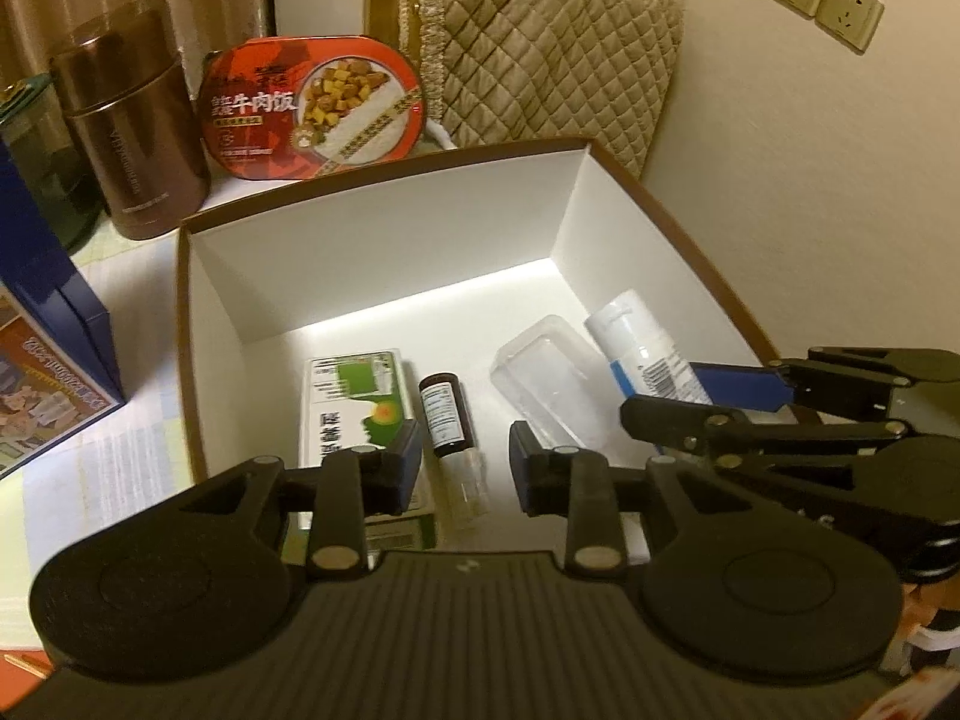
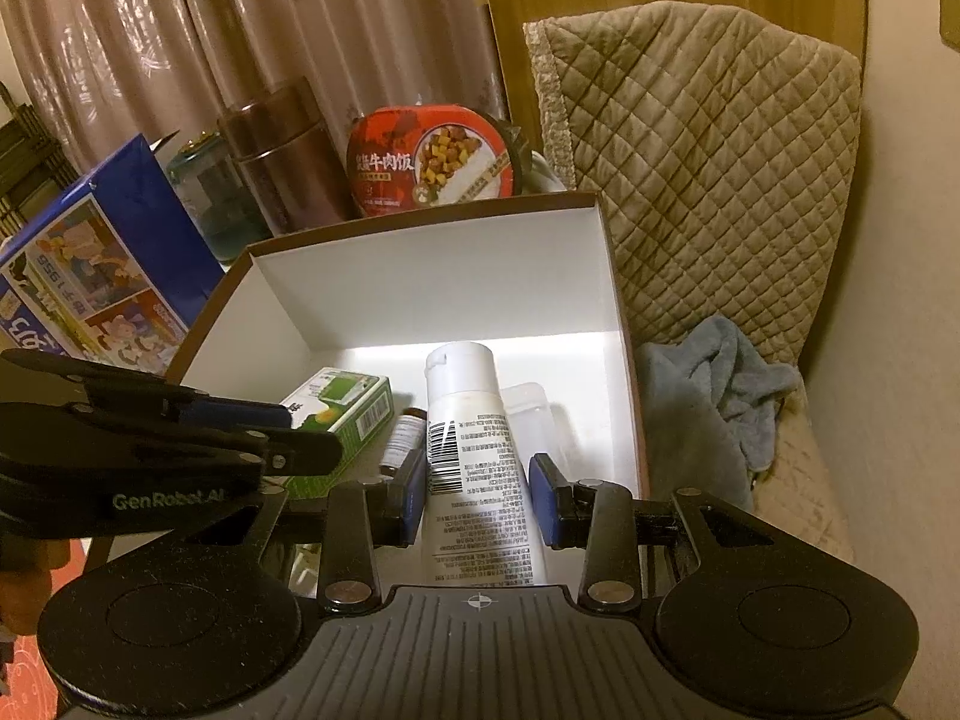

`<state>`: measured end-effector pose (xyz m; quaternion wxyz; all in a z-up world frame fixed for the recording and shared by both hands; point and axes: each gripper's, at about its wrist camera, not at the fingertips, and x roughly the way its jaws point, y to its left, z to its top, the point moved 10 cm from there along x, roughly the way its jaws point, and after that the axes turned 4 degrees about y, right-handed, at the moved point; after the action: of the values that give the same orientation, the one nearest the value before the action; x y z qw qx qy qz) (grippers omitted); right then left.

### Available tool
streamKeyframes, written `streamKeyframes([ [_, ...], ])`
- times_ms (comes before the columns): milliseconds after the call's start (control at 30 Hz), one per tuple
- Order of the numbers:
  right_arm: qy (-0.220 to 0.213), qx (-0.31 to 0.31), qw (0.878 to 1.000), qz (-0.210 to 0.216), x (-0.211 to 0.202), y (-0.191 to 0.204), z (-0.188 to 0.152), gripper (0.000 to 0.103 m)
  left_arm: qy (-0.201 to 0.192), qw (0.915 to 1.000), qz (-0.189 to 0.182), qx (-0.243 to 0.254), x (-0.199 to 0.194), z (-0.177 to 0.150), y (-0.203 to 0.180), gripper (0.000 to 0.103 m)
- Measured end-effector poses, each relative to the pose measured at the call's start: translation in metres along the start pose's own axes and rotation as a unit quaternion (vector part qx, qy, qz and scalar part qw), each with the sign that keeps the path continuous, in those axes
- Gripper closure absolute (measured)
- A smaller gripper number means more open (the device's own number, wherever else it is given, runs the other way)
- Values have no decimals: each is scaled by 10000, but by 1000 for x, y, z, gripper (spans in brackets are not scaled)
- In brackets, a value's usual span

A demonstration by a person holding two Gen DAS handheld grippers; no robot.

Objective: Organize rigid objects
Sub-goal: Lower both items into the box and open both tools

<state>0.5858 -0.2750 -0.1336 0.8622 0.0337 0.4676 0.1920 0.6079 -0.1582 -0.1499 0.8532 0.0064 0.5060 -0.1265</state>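
Observation:
A white-walled box with a brown rim (image 1: 384, 252) (image 2: 432, 276) holds a green and white carton (image 1: 354, 396) (image 2: 345, 408), a small brown bottle with a clear cap (image 1: 444, 414) (image 2: 403, 435) and a clear plastic case (image 1: 552, 384) (image 2: 528, 414). My left gripper (image 1: 465, 474) (image 2: 312, 435) hangs low in the box, open, its pads either side of the lying brown bottle with a gap on the right. My right gripper (image 2: 478, 495) (image 1: 666, 396) is shut on a white bottle (image 2: 474, 456) (image 1: 636, 342), cap pointing away, down inside the box at its right side.
Behind the box stand a brown metal canister (image 1: 132, 120), a red meal tray (image 1: 312, 108) and a glass jar (image 2: 210, 198). A blue printed box (image 1: 42, 360) lies left. A quilted cover (image 1: 540, 54) and a blue-grey towel (image 2: 708, 408) are on the right.

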Motion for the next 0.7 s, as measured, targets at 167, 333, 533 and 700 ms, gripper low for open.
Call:
streamKeyframes([
  [167, 6, -47, 10000, 7, 2, 2, 1, 70, -9, 10000, 46, -43, -3, -1, 7, 74],
  [333, -14, -104, 9999, 41, 3, 6, 4, 70, -16, 10000, 69, -55, -6, -2, 9, 74],
  [533, -20, -132, 9999, 58, 4, 10, 4, 70, -38, 9999, 89, -63, -9, -3, 11, 74],
  [700, -29, -153, 9999, 63, 4, 13, 5, 70, -34, 9999, 94, -60, -9, -3, 12, 74],
])
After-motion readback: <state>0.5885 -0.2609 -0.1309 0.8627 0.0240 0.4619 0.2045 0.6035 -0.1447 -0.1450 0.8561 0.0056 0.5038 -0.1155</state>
